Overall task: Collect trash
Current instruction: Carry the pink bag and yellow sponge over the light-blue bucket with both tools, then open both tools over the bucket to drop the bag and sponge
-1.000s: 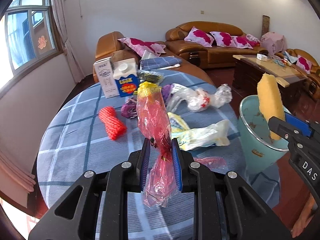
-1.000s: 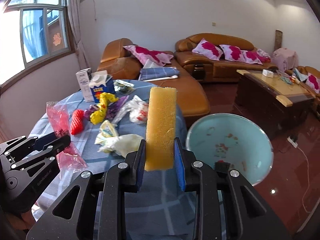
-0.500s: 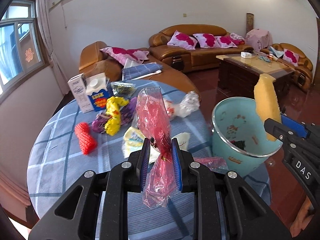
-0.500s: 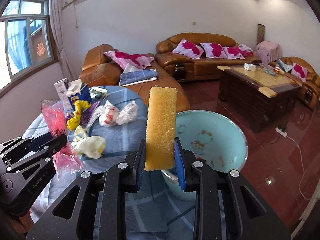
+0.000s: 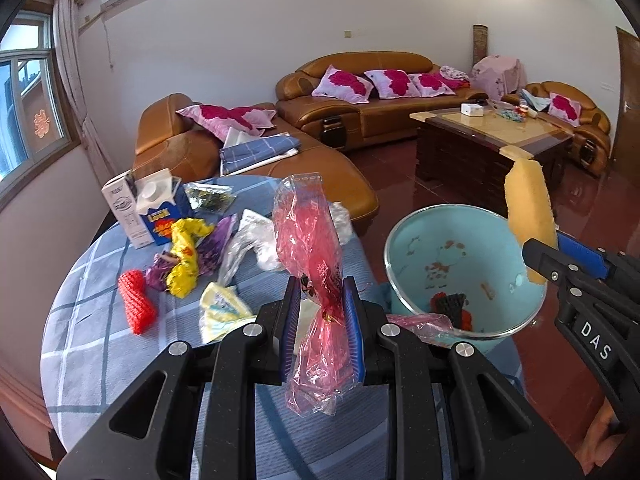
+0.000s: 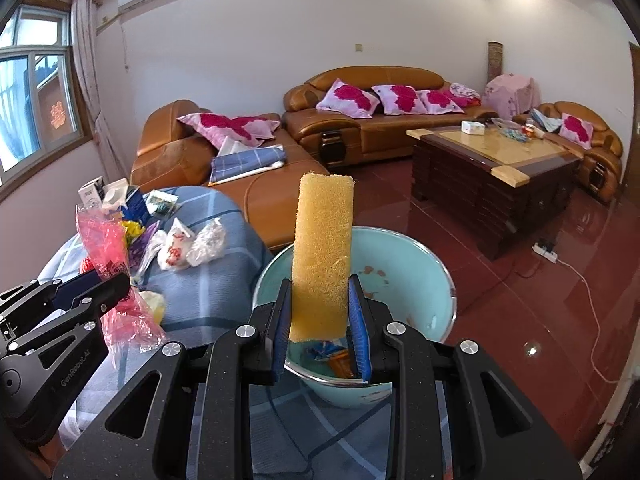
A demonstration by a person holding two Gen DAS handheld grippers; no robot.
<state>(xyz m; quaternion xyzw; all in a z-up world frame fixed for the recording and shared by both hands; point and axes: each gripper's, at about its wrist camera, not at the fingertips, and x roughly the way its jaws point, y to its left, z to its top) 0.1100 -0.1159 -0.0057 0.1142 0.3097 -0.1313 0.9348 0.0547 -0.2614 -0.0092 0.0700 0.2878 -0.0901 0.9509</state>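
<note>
Round table (image 5: 100,344), blue plaid cloth: two cartons (image 5: 150,210), red mesh roll (image 5: 136,306), yellow wrapper (image 5: 186,258), purple wrapper (image 5: 214,248), clear bags (image 6: 188,246) (all crumpled), yellow-white bag (image 5: 222,312).

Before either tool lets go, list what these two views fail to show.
- Trash at the bottom of the blue bin: right wrist view, hidden by the yellow sponge and tool fingers.
- Tablecloth beneath the left tool: left wrist view, covered by the red plastic bag.
- Print on the milk carton: too small to read.
- Items on the coffee table: too small to identify.
</note>
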